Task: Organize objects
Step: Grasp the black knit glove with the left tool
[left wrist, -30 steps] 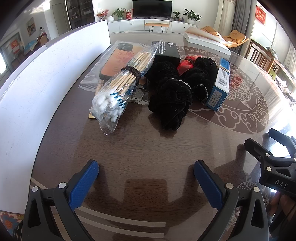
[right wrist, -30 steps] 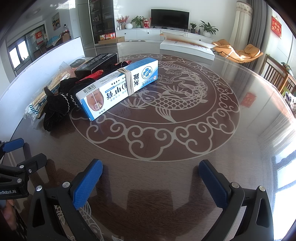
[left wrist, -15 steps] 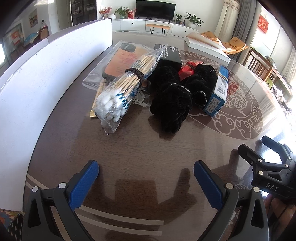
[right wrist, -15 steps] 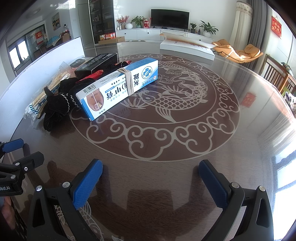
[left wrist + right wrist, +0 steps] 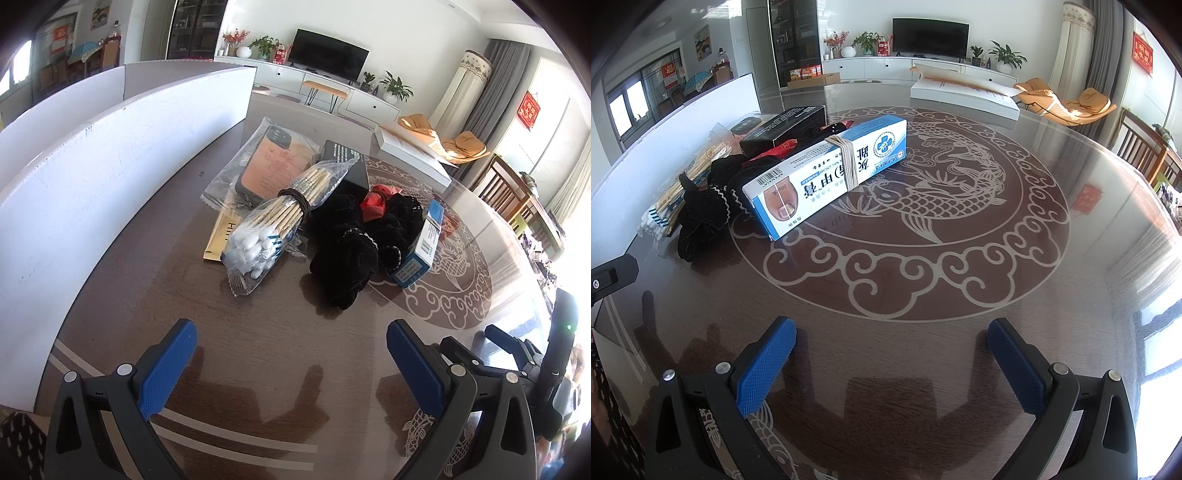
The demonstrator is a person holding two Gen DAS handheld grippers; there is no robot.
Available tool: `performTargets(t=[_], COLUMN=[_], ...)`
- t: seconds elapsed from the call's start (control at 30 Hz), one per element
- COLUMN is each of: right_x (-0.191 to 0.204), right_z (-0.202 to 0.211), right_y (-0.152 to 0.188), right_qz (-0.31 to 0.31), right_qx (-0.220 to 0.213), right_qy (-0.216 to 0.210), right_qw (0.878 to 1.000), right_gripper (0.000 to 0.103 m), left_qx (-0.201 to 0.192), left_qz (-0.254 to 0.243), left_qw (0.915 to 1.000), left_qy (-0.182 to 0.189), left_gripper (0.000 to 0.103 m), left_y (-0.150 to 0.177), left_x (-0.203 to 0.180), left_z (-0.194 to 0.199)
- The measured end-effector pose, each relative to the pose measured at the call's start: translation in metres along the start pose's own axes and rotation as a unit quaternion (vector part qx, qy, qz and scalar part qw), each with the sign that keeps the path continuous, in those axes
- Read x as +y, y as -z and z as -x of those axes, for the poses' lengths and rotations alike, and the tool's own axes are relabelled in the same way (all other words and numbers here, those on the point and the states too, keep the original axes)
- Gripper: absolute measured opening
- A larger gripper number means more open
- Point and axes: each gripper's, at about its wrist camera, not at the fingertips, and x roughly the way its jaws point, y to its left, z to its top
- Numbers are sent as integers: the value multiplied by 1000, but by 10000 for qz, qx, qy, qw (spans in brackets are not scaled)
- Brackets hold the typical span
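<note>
A pile lies on the dark table: a clear bag of cotton swabs (image 5: 273,225) bound by a brown band, a black fluffy cloth (image 5: 343,251), a red item (image 5: 375,201), a blue-and-white cream box (image 5: 421,249) (image 5: 827,173) with a rubber band, a black box (image 5: 345,162) (image 5: 786,125), and a bagged orange phone case (image 5: 269,166). My left gripper (image 5: 291,365) is open, short of the pile, nothing between its blue pads. My right gripper (image 5: 892,365) is open over the fish pattern, well short of the cream box.
A white board (image 5: 110,155) stands along the table's left side. A flat white box (image 5: 964,94) lies at the far edge. A gold packet (image 5: 221,236) peeks from under the swabs. Wooden chairs (image 5: 1145,151) stand at the right. The right gripper's body (image 5: 524,362) shows in the left wrist view.
My left gripper has drawn back and tilted up, so the pile looks farther and more of the room shows. The right gripper has stayed still.
</note>
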Motion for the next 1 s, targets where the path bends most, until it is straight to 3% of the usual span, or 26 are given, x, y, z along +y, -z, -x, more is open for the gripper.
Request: performTargets(t=[0.1,0.17,0.27,0.37,0.43,0.53,0.6,0.7,0.77,0.83,0.9,1.0], right_x=[0,0,0,0,0,0,0,0,0,0,0,-1], right_z=[0,0,0,0,0,0,0,0,0,0,0,-2], right_y=[0,0,0,0,0,0,0,0,0,0,0,-1], right_qz=[1,0,0,0,0,0,1,2,2,2,3,-7], right_qx=[0,0,0,0,0,0,-1,-1,-1,-1,-1,0], right_qy=[-1,0,0,-1,-1,-1,-1,0,-1,-1,-1,-12], right_qw=[10000,10000,10000,10000,10000,10000,10000,10000,10000,10000,10000,10000], right_gripper=[103,103,103,103,103,103,103,103,103,103,103,103], left_qx=[0,109,312,549,578,796,1040,1343,1276,1192,982,951], left_qz=[-288,-600,-1011,-1000,-1005,-1147,-1104,-1226,-1142,-1058,-1111,-1408], left_qw=[9992,9978,9943,9934,9932,9902,9878,9820,9840,9862,9884,9855], left_qy=[267,253,157,135,-73,66,362,519,494,451,321,31], left_gripper=[103,94,76,55,27,19,19,22,31,56,73,73], left_y=[-5,-13,-23,-34,-34,-26,-14,12,20,16,11,3], left_x=[-9,-20,-42,-52,-52,-49,-43,-33,-27,-27,-33,-49], left_z=[-1,-10,-32,-56,-67,-56,-38,-19,-9,-6,-7,-25])
